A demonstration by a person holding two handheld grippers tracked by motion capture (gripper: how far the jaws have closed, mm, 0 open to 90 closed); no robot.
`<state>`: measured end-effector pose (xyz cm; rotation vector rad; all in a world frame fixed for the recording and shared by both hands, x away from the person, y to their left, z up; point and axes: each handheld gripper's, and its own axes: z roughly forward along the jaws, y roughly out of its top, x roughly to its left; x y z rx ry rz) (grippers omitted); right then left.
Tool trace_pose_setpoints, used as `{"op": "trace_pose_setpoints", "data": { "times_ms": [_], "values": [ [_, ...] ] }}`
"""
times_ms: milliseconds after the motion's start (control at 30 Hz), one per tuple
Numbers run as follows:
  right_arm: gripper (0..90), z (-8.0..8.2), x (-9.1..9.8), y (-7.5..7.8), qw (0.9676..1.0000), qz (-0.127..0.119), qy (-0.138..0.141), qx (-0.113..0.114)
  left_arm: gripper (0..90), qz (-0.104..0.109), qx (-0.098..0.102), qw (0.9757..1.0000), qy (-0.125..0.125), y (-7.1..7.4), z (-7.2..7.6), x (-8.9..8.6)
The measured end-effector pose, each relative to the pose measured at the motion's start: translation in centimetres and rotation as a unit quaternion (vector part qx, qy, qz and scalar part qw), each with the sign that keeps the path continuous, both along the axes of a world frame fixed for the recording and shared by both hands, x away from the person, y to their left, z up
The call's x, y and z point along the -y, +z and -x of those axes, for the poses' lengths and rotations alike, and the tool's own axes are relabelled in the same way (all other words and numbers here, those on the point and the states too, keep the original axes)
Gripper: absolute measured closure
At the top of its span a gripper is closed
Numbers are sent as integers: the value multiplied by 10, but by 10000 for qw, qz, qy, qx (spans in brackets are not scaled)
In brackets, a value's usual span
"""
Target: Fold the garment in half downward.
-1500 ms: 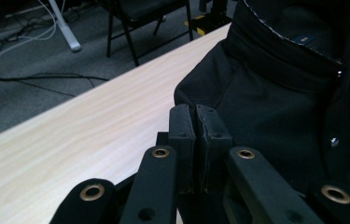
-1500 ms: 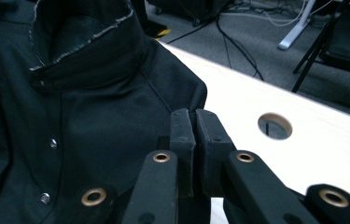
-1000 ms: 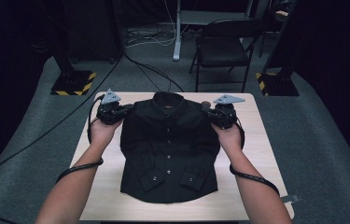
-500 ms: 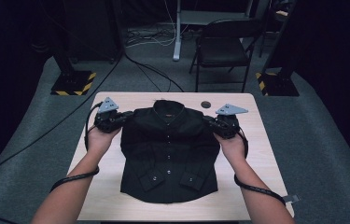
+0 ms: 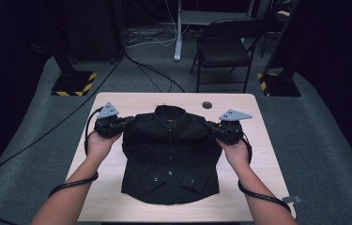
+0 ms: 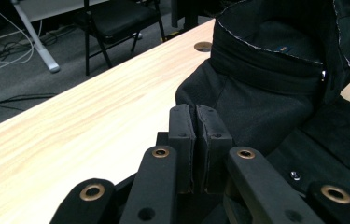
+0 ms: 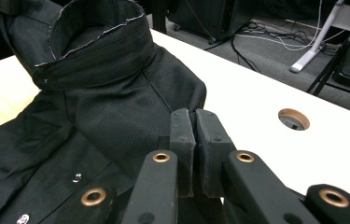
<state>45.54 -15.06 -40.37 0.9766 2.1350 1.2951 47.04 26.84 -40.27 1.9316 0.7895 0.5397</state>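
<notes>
A folded black button-front shirt of smooth woven cloth (image 5: 170, 157) lies flat on the pale wooden table (image 5: 253, 154), collar standing. The left gripper (image 5: 126, 123) and right gripper (image 5: 211, 127) each have jaws clamped on a shoulder fold, the shirt stretched between them.

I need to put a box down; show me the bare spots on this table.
Bare table lies left of the shirt, right of it, and along the far edge around the round hole. The middle is crowded: the shirt covers it, with both grippers at its shoulders.
</notes>
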Motion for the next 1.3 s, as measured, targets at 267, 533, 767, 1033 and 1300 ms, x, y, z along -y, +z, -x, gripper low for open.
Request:
{"op": "trace_pose_setpoints", "data": {
  "times_ms": [267,533,767,1033,1300],
  "values": [
    [859,6,0,1,9999,18,115,-79,848,-47,-42,10000,-45,-3,7,-2],
    [858,9,2,-1,9995,40,181,-239,848,-72,-113,9998,-146,-4,13,-3],
    [858,15,3,-1,9991,105,282,-304,848,-127,-159,9995,-246,-5,19,-4],
    [858,21,3,-4,9987,142,365,-332,847,-148,-223,9991,-321,-9,21,-4],
    [858,26,4,-9,9982,143,420,-405,846,-159,-261,9988,-389,-12,27,-4]
  ]
}}
